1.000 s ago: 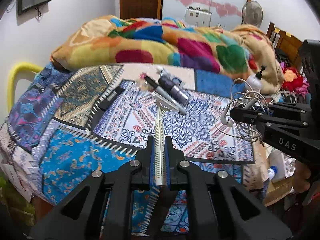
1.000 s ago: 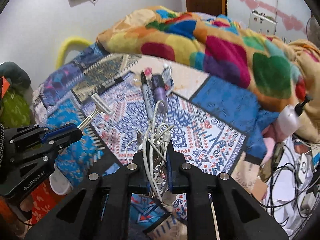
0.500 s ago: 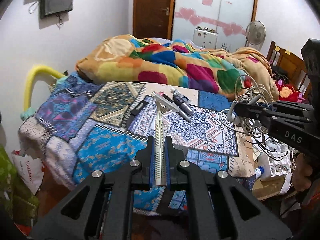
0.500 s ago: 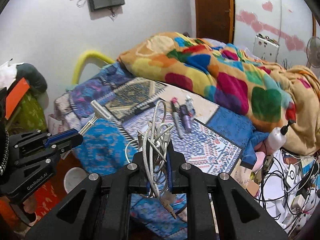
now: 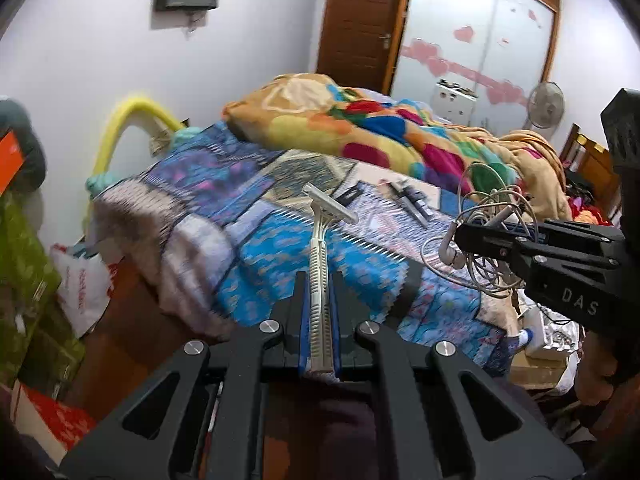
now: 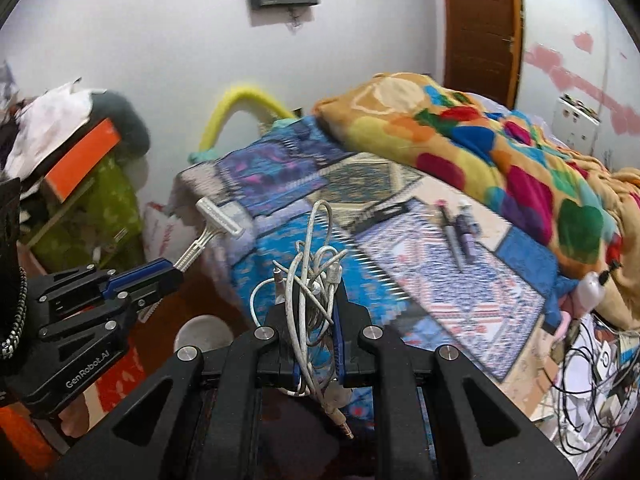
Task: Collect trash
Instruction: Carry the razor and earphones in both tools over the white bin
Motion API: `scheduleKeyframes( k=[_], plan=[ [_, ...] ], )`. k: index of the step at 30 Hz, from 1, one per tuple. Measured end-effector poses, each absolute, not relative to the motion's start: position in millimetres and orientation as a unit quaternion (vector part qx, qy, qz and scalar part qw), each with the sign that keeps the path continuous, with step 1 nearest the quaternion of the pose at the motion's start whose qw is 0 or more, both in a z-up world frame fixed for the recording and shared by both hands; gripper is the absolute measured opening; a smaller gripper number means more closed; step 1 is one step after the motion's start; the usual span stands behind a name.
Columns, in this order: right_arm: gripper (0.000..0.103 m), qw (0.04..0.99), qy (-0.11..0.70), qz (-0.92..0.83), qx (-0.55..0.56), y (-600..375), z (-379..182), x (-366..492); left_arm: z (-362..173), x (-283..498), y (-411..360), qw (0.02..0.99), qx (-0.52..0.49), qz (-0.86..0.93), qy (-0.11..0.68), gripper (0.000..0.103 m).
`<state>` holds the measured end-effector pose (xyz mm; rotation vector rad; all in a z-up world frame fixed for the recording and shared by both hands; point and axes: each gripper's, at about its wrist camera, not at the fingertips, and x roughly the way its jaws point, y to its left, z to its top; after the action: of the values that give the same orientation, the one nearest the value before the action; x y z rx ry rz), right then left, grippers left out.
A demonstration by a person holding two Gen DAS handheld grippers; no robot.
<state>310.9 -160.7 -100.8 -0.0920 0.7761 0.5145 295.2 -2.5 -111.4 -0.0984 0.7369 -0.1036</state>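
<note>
Left wrist view showed my left gripper point(image 5: 319, 320) clamped on a white plastic razor point(image 5: 320, 264), right gripper point(image 5: 460, 236) at three o'clock pinching tangled white earphone cable point(image 5: 486, 240), whose dangling loops I feared could snag.

Domestic bedroom: bed point(image 5: 248, 248) with patchwork cover and multicoloured blanket point(image 5: 360, 128), wooden door point(image 5: 360, 20), sliding wardrobe point(image 5: 480, 48) with heart stickers, standing fan point(image 5: 546, 105).

1. Disposable razor point(image 5: 320, 276): white plastic, ribbed handle, T-shaped head. Handle is clamped; head points up and forward, raised above the near corner of the bed.
2. Earphone cable bundle point(image 6: 316, 280): white, tangled into loose loops, jack plug dangling below. Clamped mid-bundle, raised above the near bed edge.
</note>
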Motion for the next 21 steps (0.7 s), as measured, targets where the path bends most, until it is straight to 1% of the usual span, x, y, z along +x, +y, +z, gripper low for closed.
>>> scheduleKeyframes(
  k=[12,21],
  plan=[
    [0.011,0.850,0.407,0.322,-0.093,-49.9,-135.2,284.5,-147.4,245.7,100.2,0.922,-0.055,0.041,0.380,0.008],
    [0.011,0.808,0.443,0.365,-0.134,26.5,-178.5,279.3,-204.4,237.5,169.0,0.896,-0.099,0.099,0.422,0.008]
  ],
)
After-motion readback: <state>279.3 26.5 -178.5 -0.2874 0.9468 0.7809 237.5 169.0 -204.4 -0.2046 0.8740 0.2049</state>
